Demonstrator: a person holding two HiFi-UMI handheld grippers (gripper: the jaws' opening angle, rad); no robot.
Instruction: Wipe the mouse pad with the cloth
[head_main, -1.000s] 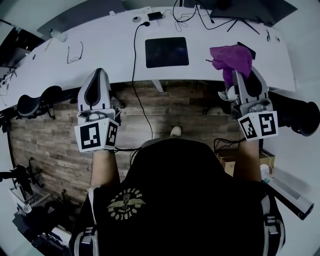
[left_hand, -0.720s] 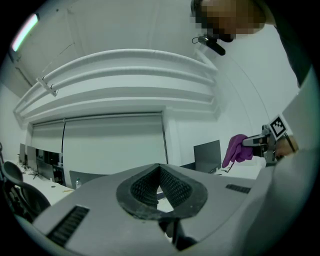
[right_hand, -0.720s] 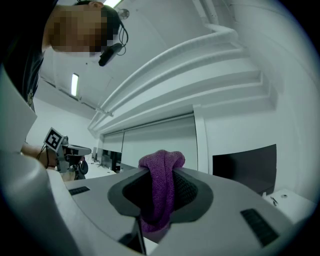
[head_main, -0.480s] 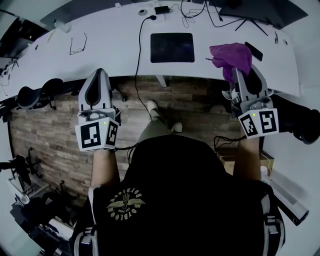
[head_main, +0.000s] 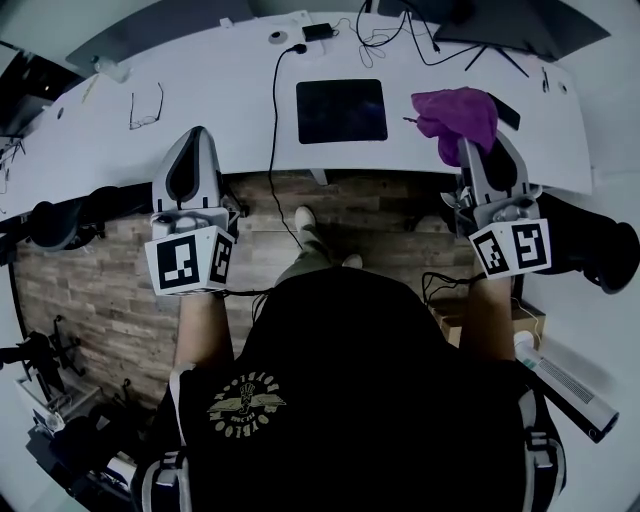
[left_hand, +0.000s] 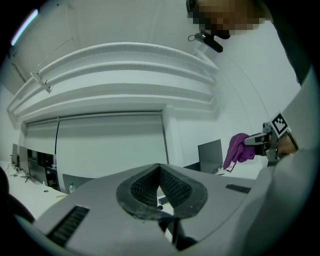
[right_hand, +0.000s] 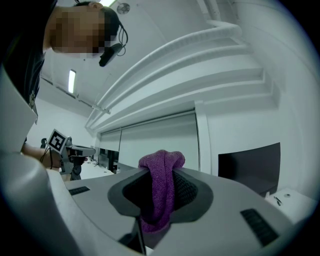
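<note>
Head view, looking steeply down.

- Left hand-held gripper (head_main: 194, 140) is held at the near edge of the white table (head_main: 220, 110). In its own view the jaws (left_hand: 160, 172) meet at the tips, closed with nothing between them.
- Right hand-held gripper (head_main: 478, 150) is clamped on the purple cloth (head_main: 455, 108). In the right gripper view the cloth (right_hand: 160, 190) is pinched between the two black pads, bulging above them and hanging below.
- From above, the cloth bunches over the jaw tips, above the right part of the table.
- The left gripper view catches the same cloth (left_hand: 237, 150) off to the right, drooping from the other gripper.
- Mouse pad (head_main: 341, 110) — dark, square, flat on the table near its front edge. It lies left of the cloth and apart from it.
- Also on the table: a pair of glasses (head_main: 147, 105) to the left, and a black cable (head_main: 272, 120) running down past the pad's left side and off the front edge.
- Wooden floor (head_main: 100, 270) below.
</note>
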